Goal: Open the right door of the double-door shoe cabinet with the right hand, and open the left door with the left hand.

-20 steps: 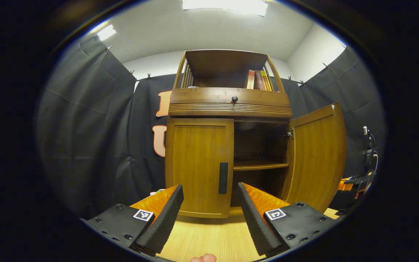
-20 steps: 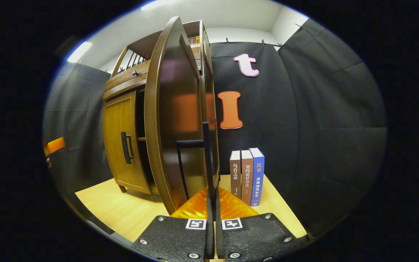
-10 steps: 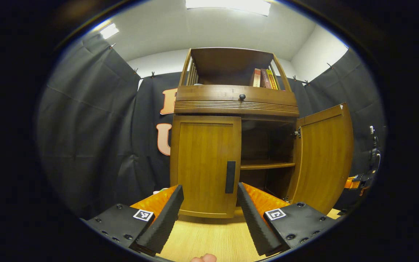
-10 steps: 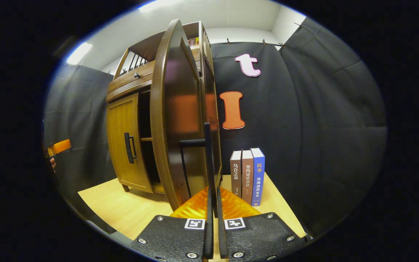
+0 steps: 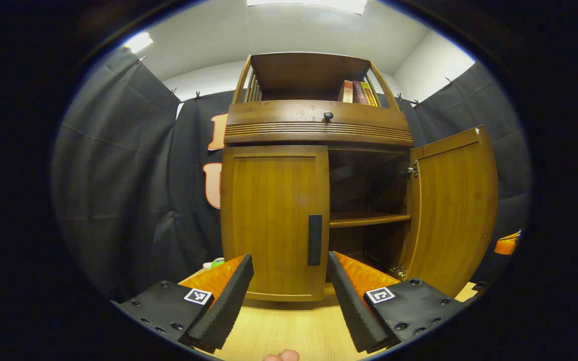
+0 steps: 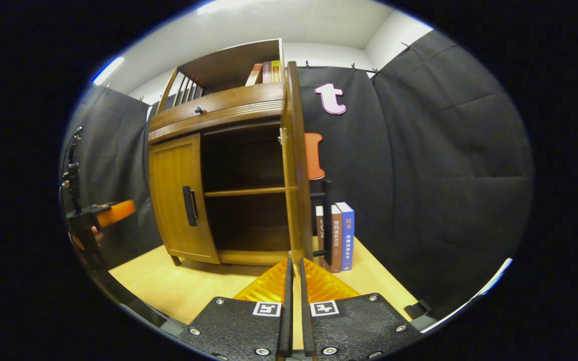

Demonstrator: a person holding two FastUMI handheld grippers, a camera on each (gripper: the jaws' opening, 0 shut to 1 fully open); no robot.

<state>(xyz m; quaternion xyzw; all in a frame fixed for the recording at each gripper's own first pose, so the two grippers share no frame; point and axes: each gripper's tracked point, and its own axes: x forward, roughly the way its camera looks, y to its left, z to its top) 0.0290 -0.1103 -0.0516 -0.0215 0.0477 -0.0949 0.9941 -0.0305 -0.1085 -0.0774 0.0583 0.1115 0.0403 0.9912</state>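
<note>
The right door [image 6: 296, 165] is now released and stands open; the right gripper [image 6: 294, 281] is nearly closed on nothing. The left gripper [image 5: 286, 281], spread wide and empty, is brought nearer the left door's handle [image 5: 314, 239].

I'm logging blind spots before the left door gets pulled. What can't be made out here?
- Space behind the shut left door, left gripper view: the door hides it.
- Right door's handle, right gripper view: the edge-on right door covers most of it.
- Book nearest the cabinet: partly behind that handle.
- Back of the open half: too dark.
</note>
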